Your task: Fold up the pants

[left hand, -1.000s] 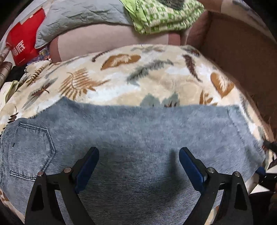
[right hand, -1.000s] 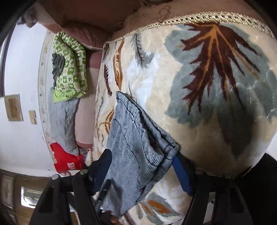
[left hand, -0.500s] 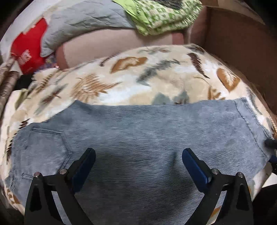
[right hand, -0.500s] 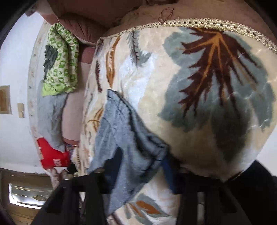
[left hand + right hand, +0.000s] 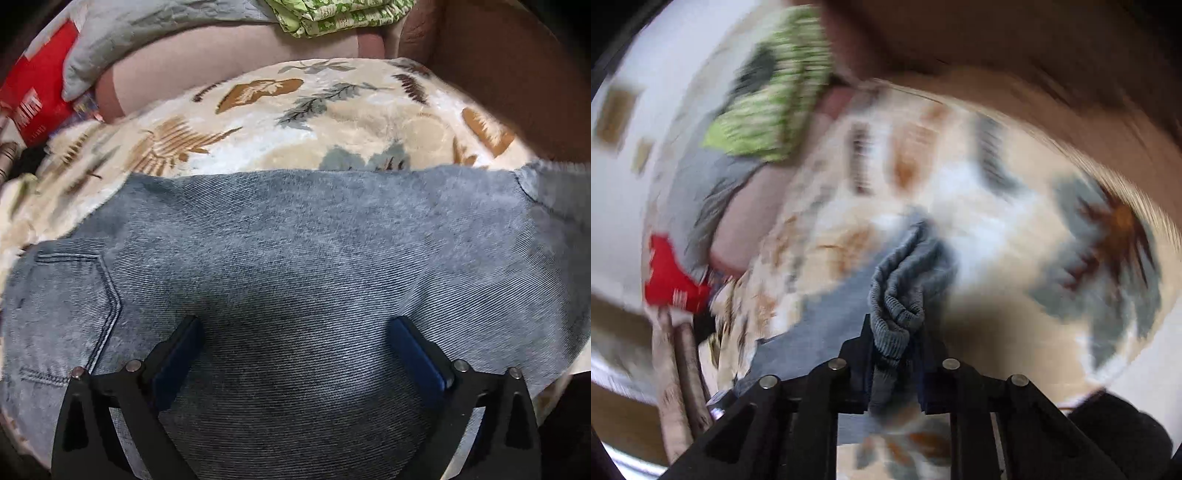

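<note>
Blue-grey denim pants [image 5: 295,258] lie flat across a leaf-patterned blanket [image 5: 332,122], back pocket [image 5: 62,295] at the left. My left gripper [image 5: 295,328] hovers close over the middle of the denim, open wide, with nothing pinched between its blue pads [image 5: 177,362]. In the blurred right wrist view, my right gripper [image 5: 894,325] has its jaws closing on a bunched end of the pants [image 5: 901,280]. That fold is squeezed between them and raised off the blanket [image 5: 1015,240].
Behind the blanket lie a green patterned cloth [image 5: 332,14], a grey quilted cushion [image 5: 147,22] and a red bag [image 5: 33,96]. A brown sofa side [image 5: 498,74] rises at the right. The right wrist view shows a white wall [image 5: 624,184] at the left.
My right gripper has closed on the pants' end, rolled and lifted it; the view is now blurred. My left gripper has crept a little closer over the denim and stayed open.
</note>
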### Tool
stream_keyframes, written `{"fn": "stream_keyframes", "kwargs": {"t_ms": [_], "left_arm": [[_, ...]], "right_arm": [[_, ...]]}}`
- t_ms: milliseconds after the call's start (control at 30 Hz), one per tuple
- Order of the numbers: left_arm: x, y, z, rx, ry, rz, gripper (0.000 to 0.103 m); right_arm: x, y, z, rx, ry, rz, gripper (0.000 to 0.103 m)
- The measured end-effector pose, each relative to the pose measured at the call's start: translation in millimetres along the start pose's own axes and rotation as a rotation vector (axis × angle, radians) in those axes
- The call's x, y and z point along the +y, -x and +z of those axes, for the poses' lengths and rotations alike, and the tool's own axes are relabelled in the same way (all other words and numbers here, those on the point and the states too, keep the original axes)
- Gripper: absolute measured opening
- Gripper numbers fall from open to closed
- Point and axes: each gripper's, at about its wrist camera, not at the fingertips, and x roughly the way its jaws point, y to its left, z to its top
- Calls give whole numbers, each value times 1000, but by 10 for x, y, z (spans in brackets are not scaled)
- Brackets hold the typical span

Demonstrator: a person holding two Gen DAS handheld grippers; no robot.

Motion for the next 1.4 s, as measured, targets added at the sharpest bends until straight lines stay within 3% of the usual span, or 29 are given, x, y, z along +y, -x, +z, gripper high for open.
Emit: {"fn": "stream_keyframes", "kwargs": {"t_ms": [67,133,267,367,400,433,467,500,533,600,700,800,867,900,967,1033,1100,1233,1400], "left_arm": [[184,144,8,-14,82,-87,100],[493,345,-20,-61,183,-118,100],[1221,762,-246,-153,351,-57,100],[1673,1000,-483,-195,459,19,100],[1787,1044,-553,-193,487,39,100],[1891,1072,-621,-186,513,45,100],[1934,1089,-657,-177,527,42,100],[1949,1106,-675,-168,532,35,100],[1916,1128,-679,-169,526,31,100],[1835,1176,-640,-181,503,33,100],[1583,1272,-471,-212,443,0,100],[1238,1327,-302,-235,377,-60,100],[1012,1309,-240,-234,337,-95,100],[890,1258,-215,-226,311,-113,100],[726,1106,-242,-191,271,-112,100],[606,768,-323,-91,222,-15,100],[582,359,-455,67,181,45,95],[545,373,-612,-4,126,74,96],[584,392,-642,-19,122,47,96]], "right_arm": [[594,34,-38,-27,142,31,18],[1066,0,-178,-28,257,72,18],[1877,-317,-826,49,491,164,18],[1988,-789,-1370,168,562,185,20],[1952,-962,-1492,211,563,177,25],[1898,-1158,-1609,264,567,163,44],[1784,-1485,-1763,375,559,125,60],[1719,-1543,-1817,379,550,142,61],[1702,-1414,-1813,304,556,188,71],[1686,-1275,-1730,323,515,235,78],[1534,-977,-1534,317,410,323,78],[1149,-773,-1220,241,249,358,81],[870,-861,-1119,269,132,364,82],[679,-1023,-1109,344,53,341,81],[479,-1041,-1075,365,-37,428,81],[519,-946,-977,389,-36,439,81],[606,-809,-848,362,8,432,81],[812,-799,-454,338,59,382,81],[1263,-1557,-50,384,74,404,81]]}}
